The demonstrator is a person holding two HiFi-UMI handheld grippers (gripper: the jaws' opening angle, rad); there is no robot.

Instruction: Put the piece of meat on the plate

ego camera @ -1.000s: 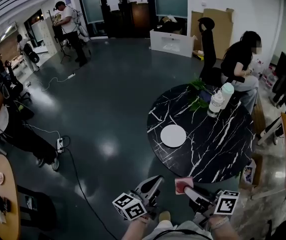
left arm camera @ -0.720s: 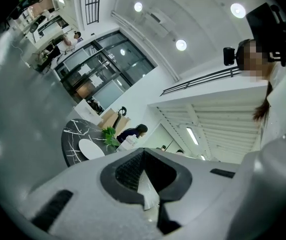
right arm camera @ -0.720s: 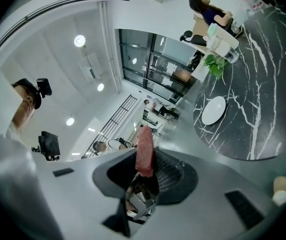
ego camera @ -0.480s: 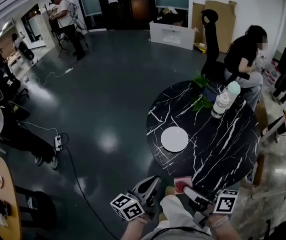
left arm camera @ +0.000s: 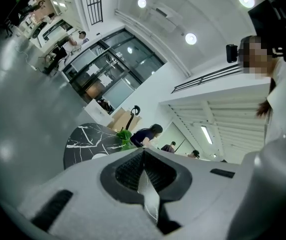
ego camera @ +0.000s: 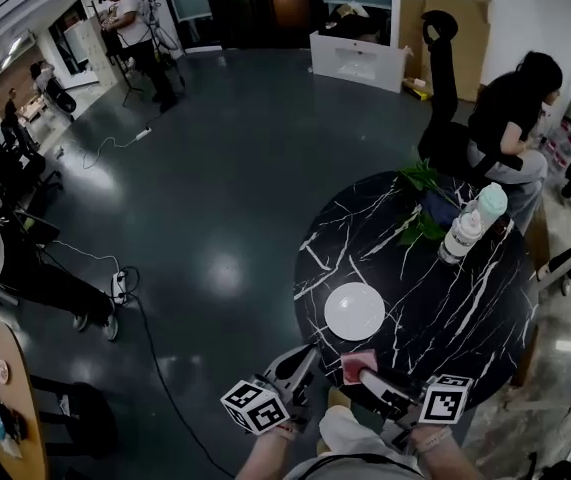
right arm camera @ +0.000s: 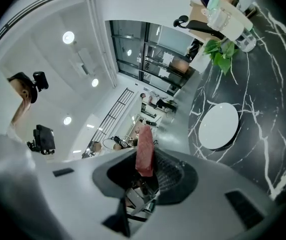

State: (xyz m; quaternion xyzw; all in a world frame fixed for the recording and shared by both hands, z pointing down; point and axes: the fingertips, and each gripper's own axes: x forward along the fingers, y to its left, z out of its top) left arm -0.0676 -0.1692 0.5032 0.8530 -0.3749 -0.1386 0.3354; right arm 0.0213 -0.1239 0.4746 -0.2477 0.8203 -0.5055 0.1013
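Observation:
A white round plate [ego camera: 354, 311] lies on the near part of the black marble table [ego camera: 435, 328]. My right gripper [ego camera: 363, 372] is shut on a flat pink-red piece of meat [ego camera: 355, 365], held on edge over the table's near rim, just short of the plate. In the right gripper view the meat [right arm camera: 144, 151] stands upright between the pads, with the plate [right arm camera: 219, 125] ahead to the right. My left gripper [ego camera: 303, 356] hangs off the table's near left edge; in the left gripper view its jaws [left arm camera: 144, 171] are shut with nothing in them.
Two pale bottles [ego camera: 468, 228] and a green plant [ego camera: 420, 183] stand on the table's far side, where a person [ego camera: 513, 118] sits. A cable [ego camera: 150, 338] runs over the dark floor at left. A wooden table [ego camera: 10, 413] is at the lower left.
Both grippers have moved forward to the marble table. The meat, earlier short of the table, now sits over its near rim, close to the plate. The grip is unchanged.

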